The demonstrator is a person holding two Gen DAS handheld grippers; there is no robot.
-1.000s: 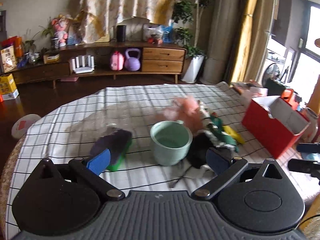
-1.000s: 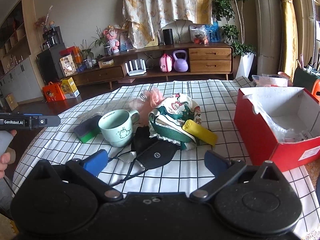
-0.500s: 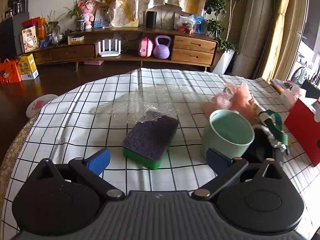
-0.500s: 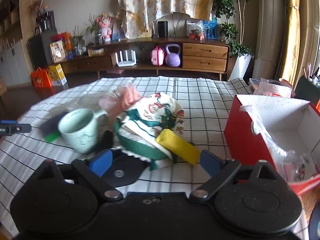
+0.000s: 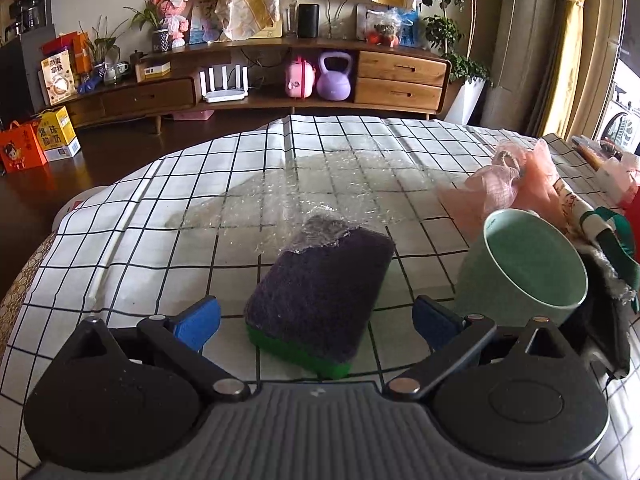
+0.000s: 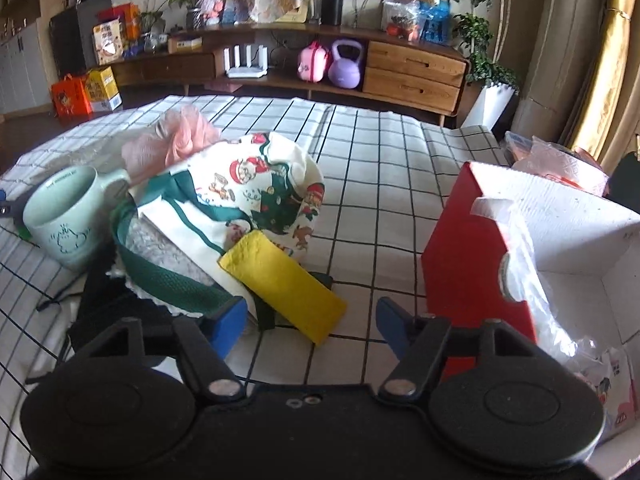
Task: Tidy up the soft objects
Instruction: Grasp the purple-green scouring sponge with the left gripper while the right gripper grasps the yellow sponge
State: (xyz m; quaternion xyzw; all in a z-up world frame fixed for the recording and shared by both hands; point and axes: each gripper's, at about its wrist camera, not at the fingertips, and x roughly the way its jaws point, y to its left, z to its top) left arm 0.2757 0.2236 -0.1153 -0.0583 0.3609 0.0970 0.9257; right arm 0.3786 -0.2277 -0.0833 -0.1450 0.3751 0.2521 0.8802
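My left gripper (image 5: 316, 322) is open, its blue pads on either side of the near end of a purple-and-green sponge (image 5: 320, 296) in clear wrap on the checked tablecloth. A mint green mug (image 5: 524, 264) stands just right of it, with a pink mesh puff (image 5: 516, 184) behind. My right gripper (image 6: 312, 320) is open above the near end of a yellow cloth strip (image 6: 280, 280). That strip lies against a Christmas-print cloth bag (image 6: 256, 192) with green straps, on a black mask (image 6: 108, 304). The mug (image 6: 68, 216) and the puff (image 6: 176, 140) also show in the right wrist view.
A red box (image 6: 472, 248) with a white inside and plastic bags stands at the right. A bubble-wrap sheet (image 5: 320, 184) lies behind the sponge. The table edge drops off at the left (image 5: 36, 248). A wooden sideboard (image 5: 280, 80) stands across the room.
My left gripper swung left from the mug to the sponge and closed in until it straddles it. My right gripper moved forward and right, from the black mask toward the yellow strip and red box.
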